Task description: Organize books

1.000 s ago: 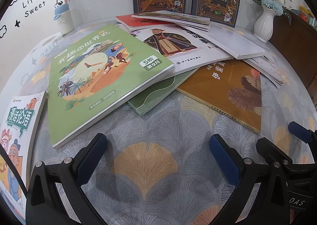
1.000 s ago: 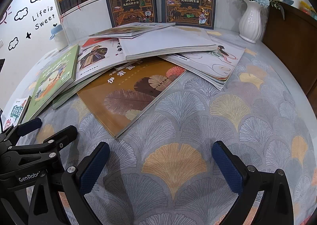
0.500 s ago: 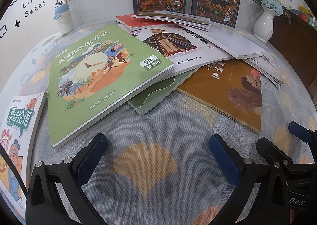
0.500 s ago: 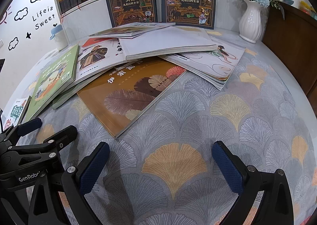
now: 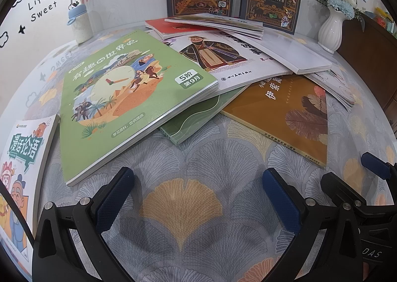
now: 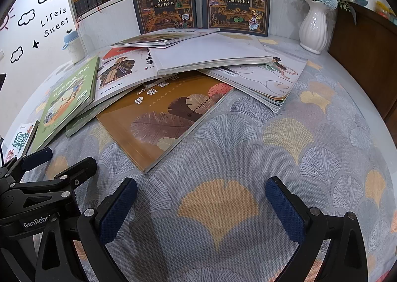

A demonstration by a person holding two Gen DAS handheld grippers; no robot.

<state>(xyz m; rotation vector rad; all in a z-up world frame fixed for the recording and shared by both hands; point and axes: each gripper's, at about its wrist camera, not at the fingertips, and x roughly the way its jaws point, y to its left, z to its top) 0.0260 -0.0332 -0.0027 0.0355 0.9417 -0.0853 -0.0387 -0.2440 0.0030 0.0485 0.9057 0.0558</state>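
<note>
Flatly, glossy green book (image 5: 124,98), woven fan-print tablecloth (image 6: 248,158)

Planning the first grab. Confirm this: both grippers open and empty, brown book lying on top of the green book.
One error: in the left wrist view the brown book lies beside the green book, flat on the cloth. Both the left gripper and right gripper are open and empty.

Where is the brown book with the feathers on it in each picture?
Left wrist view: the brown feather book lies right of centre, its far end tucked under the pile.
Right wrist view: the same book lies left of centre, nearest the fingers.
Shared landmark: the white vase stands at the upper right in both views.
</note>
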